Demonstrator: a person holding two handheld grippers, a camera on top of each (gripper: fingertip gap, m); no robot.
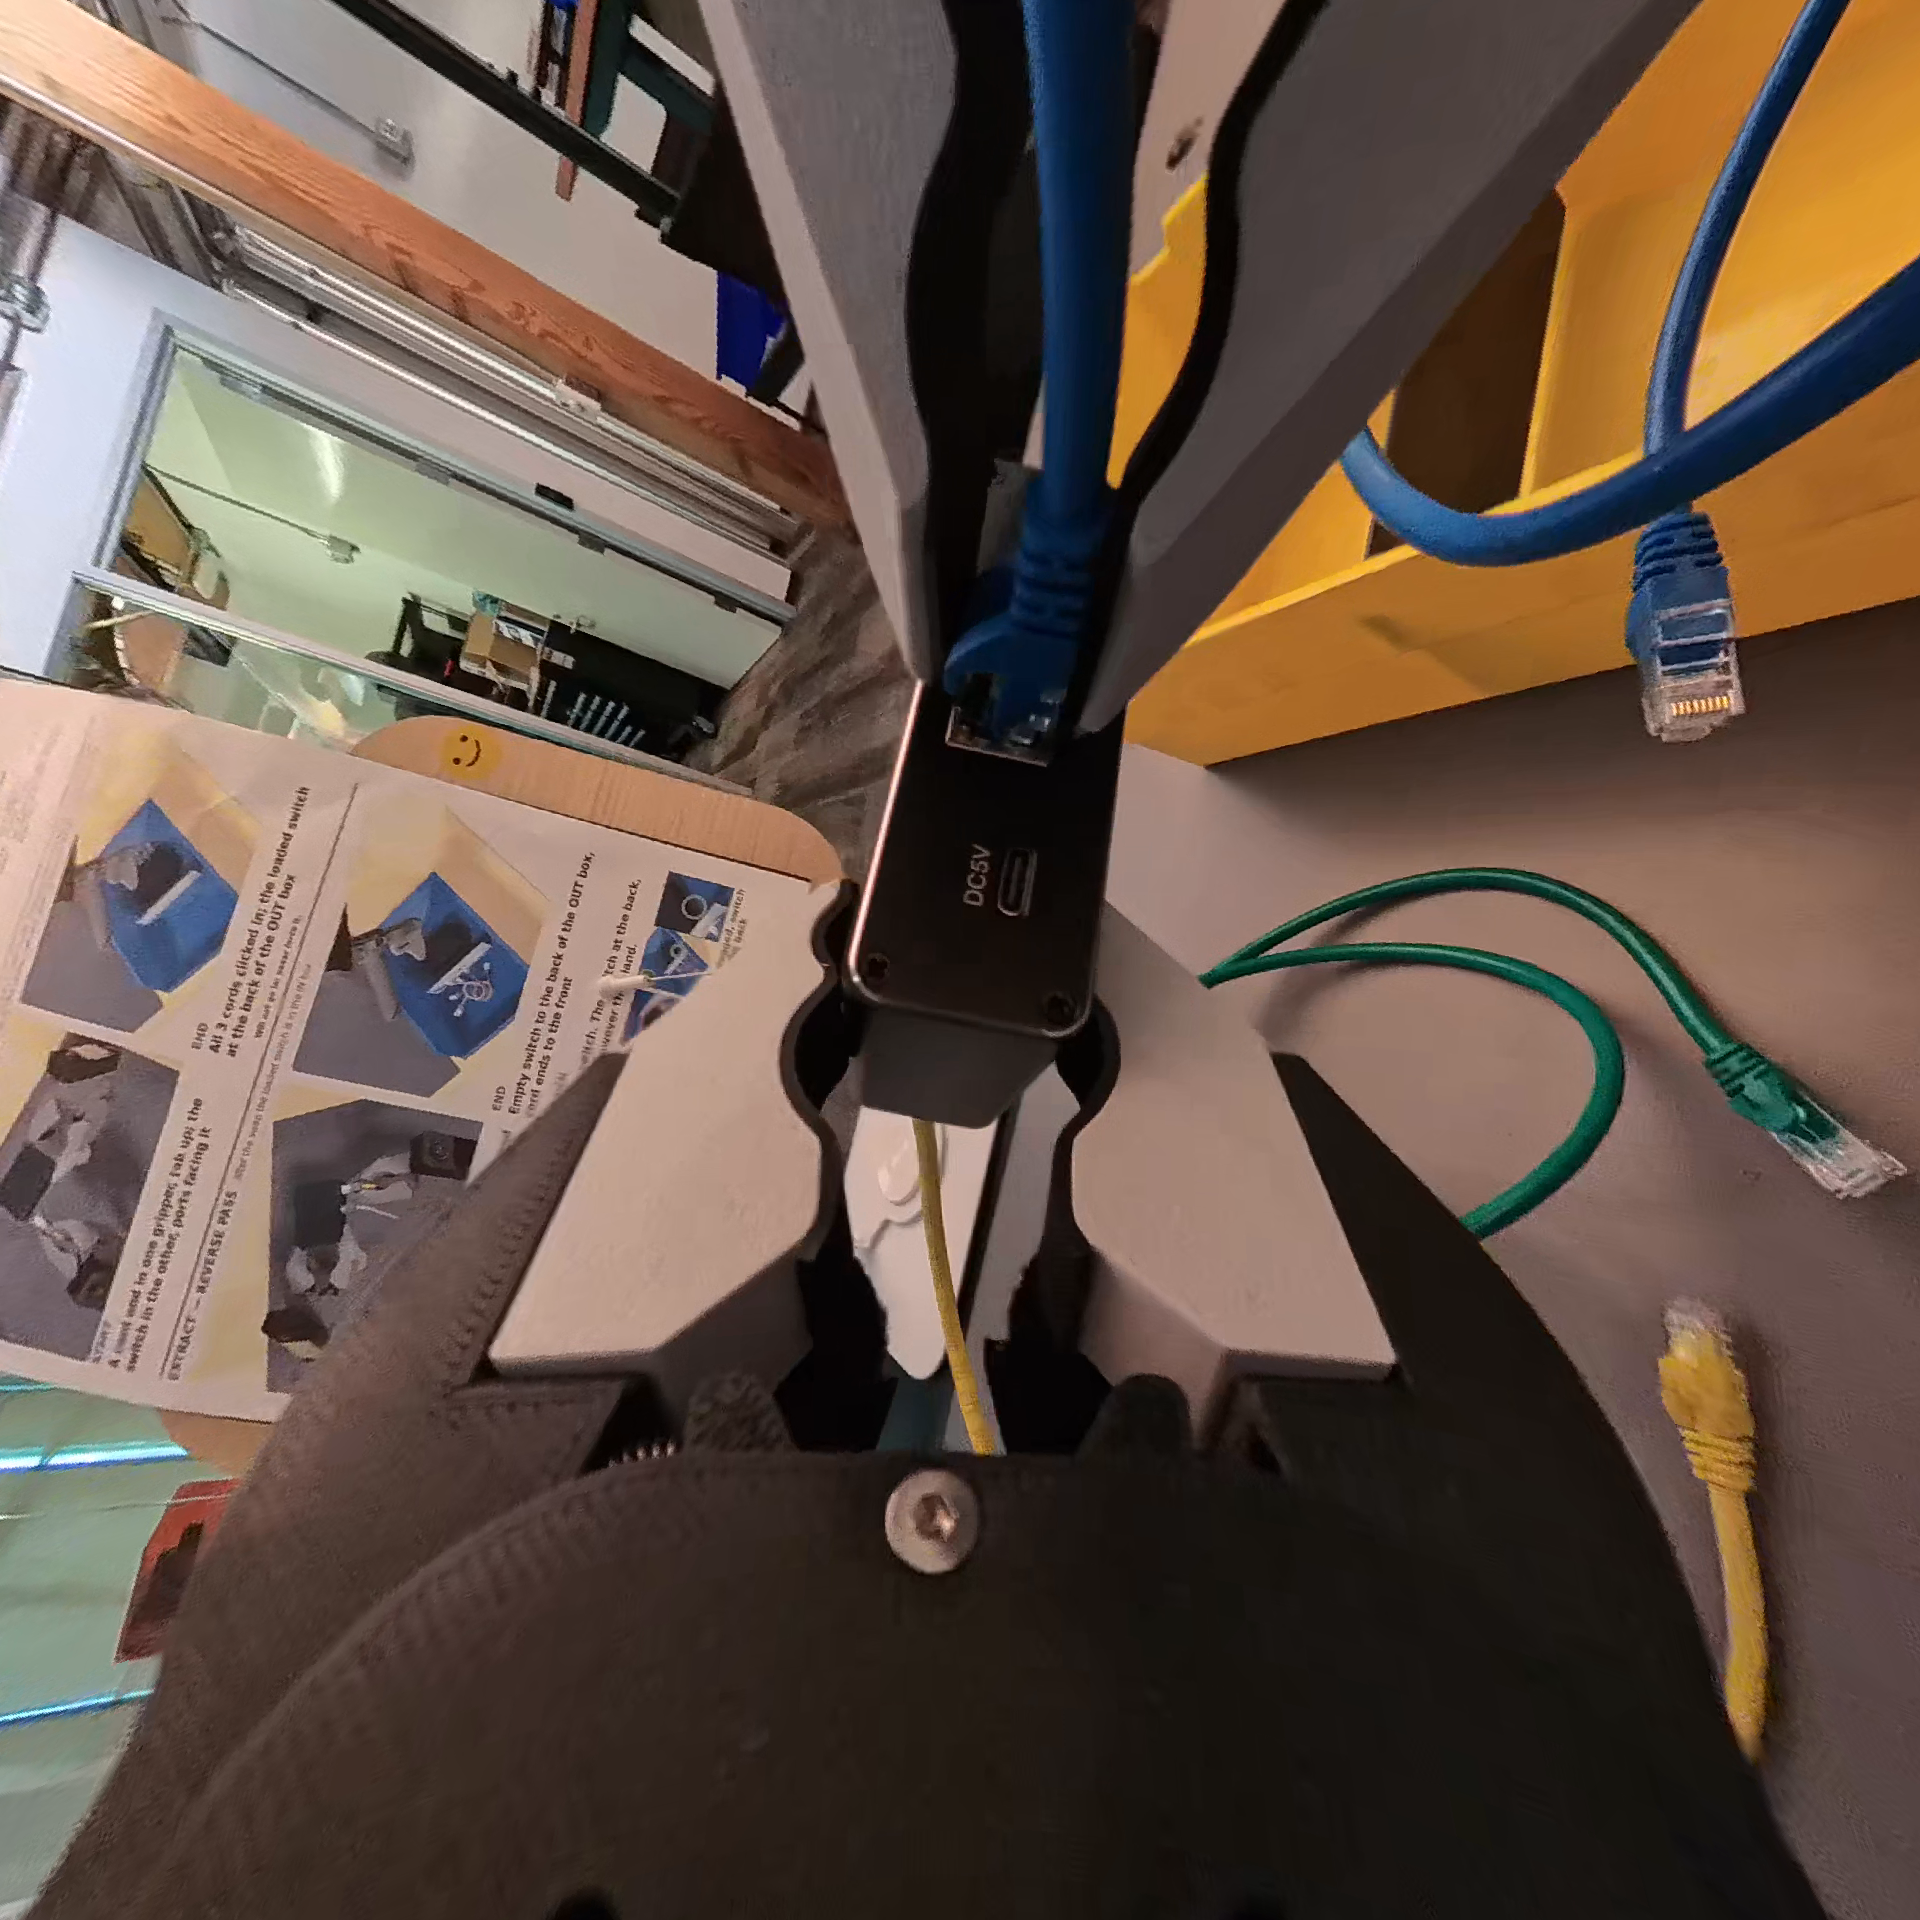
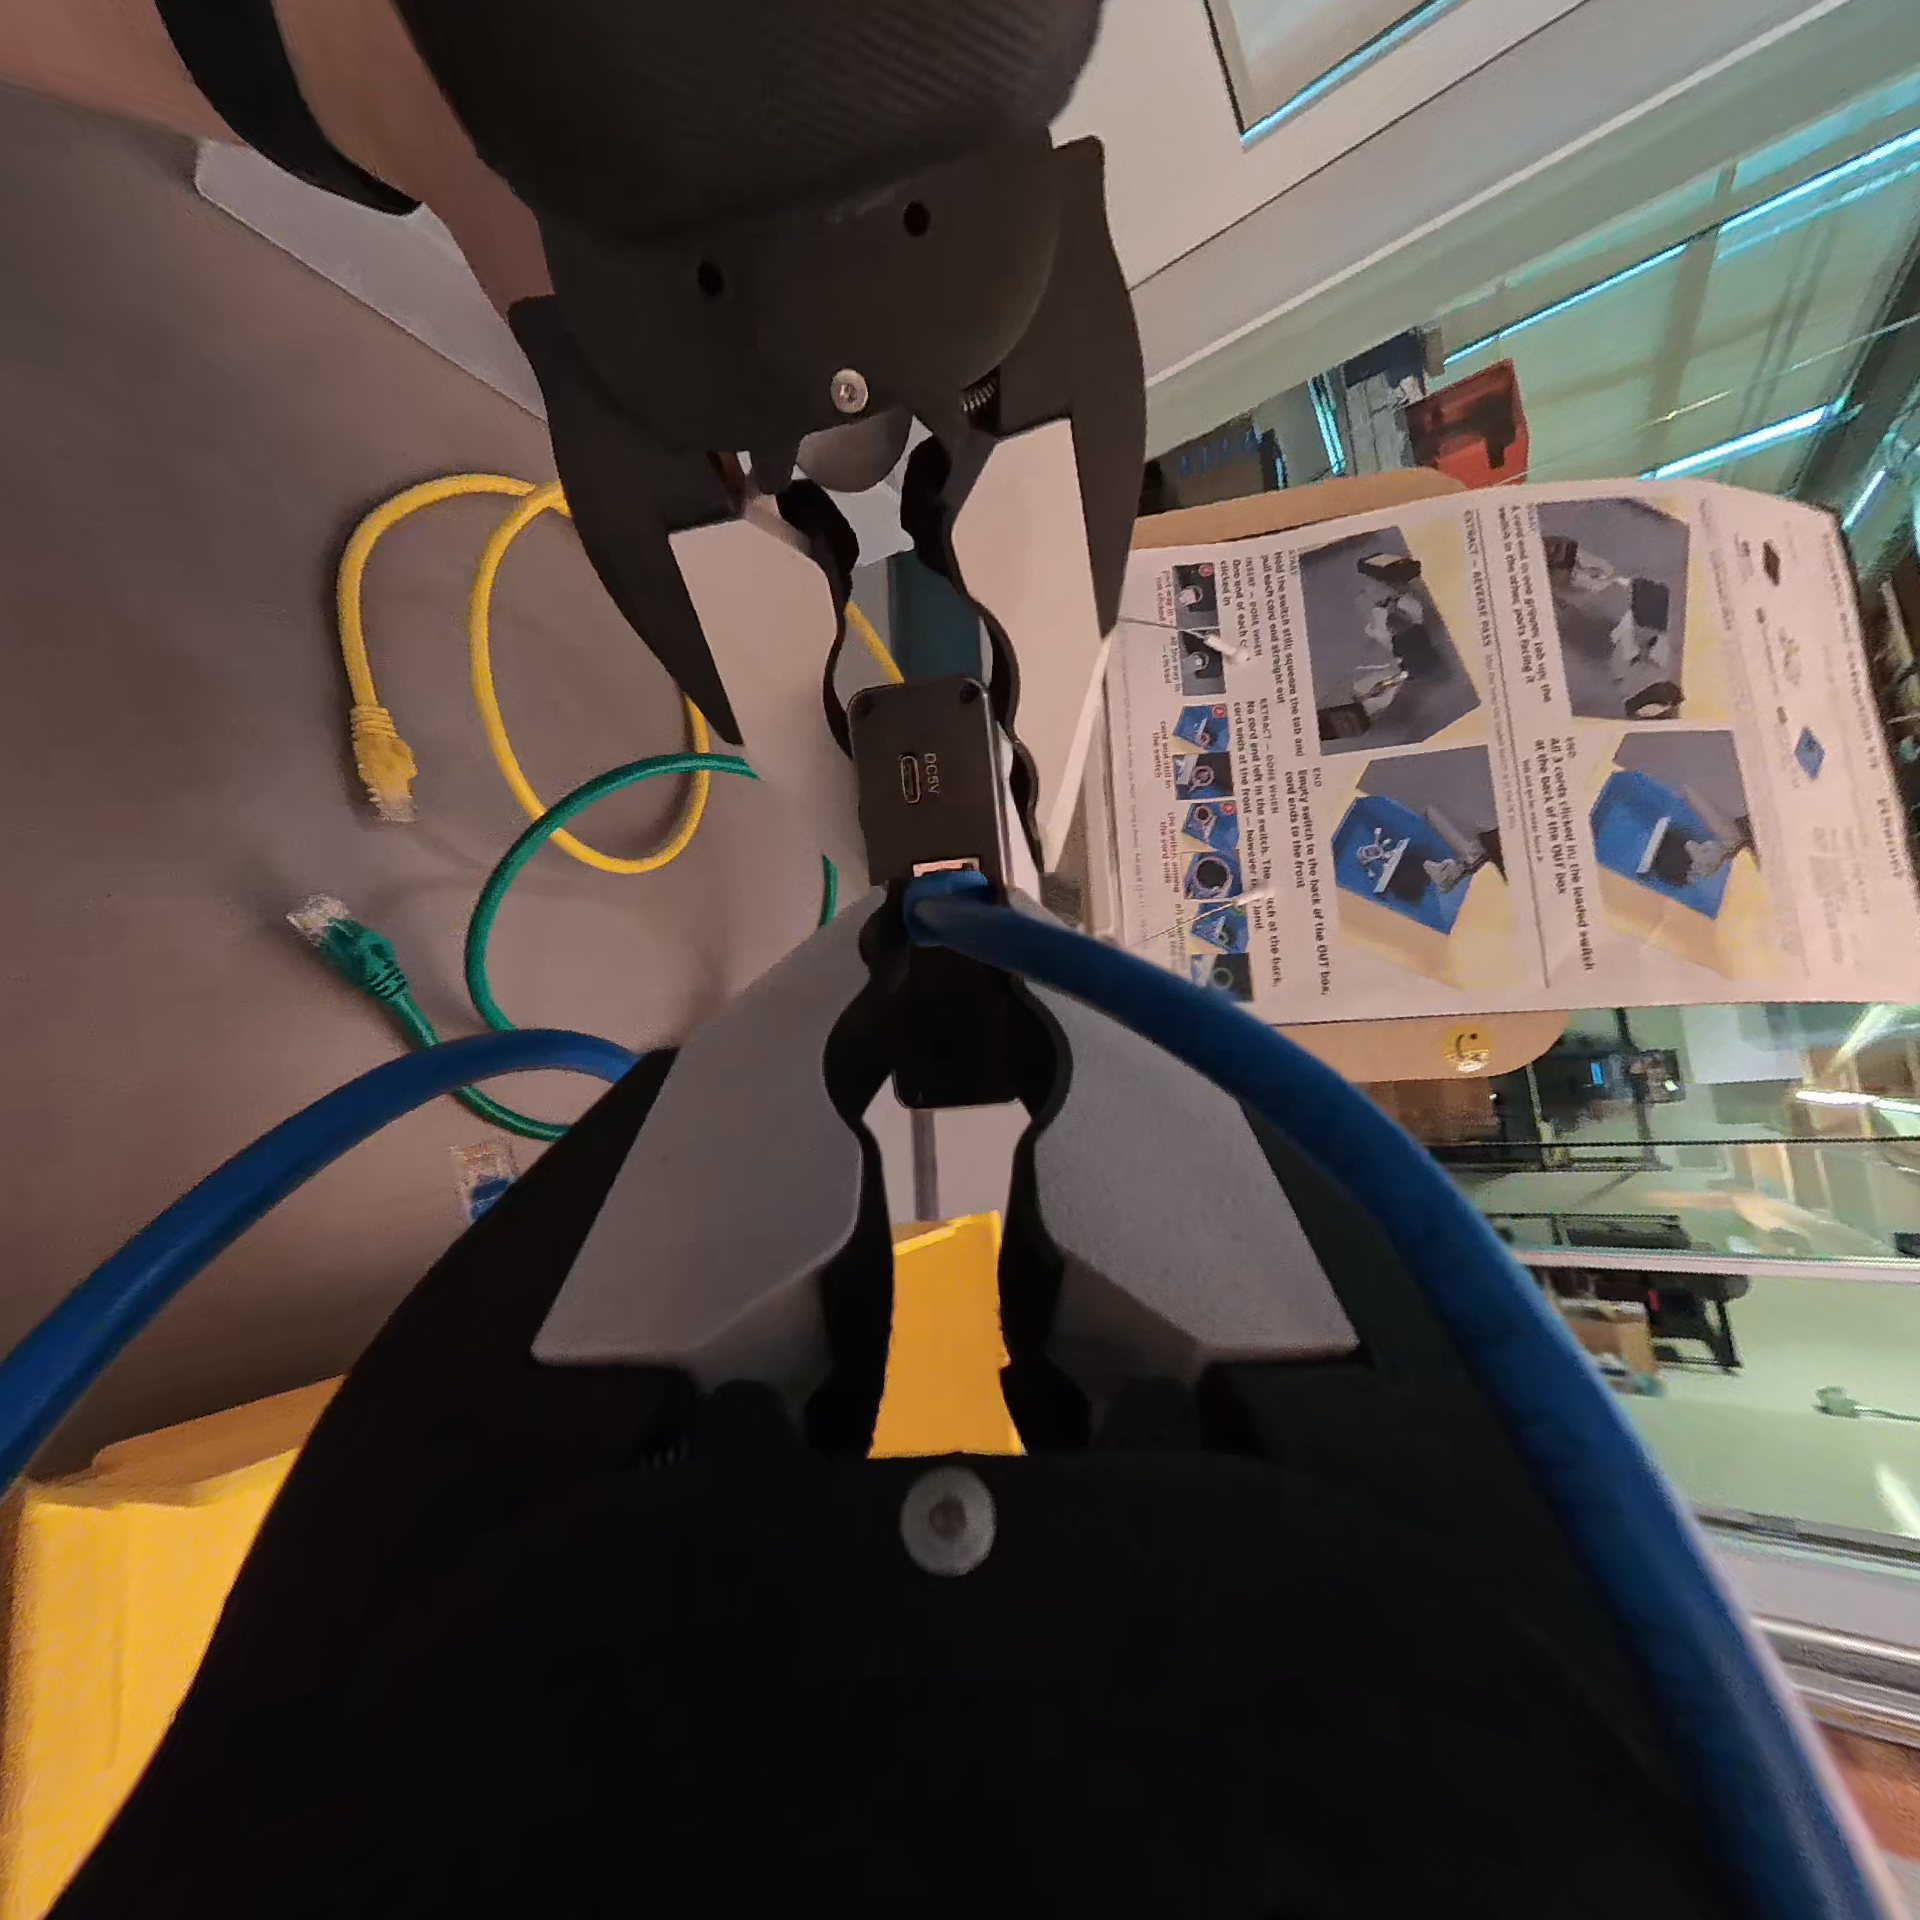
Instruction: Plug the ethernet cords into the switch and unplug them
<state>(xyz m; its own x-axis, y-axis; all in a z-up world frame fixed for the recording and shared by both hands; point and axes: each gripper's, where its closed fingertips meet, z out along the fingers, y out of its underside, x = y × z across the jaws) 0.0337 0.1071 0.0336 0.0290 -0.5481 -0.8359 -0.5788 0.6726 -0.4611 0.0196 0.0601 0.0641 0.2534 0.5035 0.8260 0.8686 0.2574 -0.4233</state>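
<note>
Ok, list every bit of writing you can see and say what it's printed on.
I won't repeat any wording, only where it sits.
switch: small white marking beside its side port, legible.
instruction sheet: headings and captions around photos, partly legible; the fine print is blurred.
blue cord: no print visible.

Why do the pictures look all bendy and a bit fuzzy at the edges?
Both wrist views use wide-angle lenses, so straight edges curve. In the left wrist view the switch is sharp, the near gripper body soft. In the right wrist view the blue cord and yellow box blur close up.
</note>
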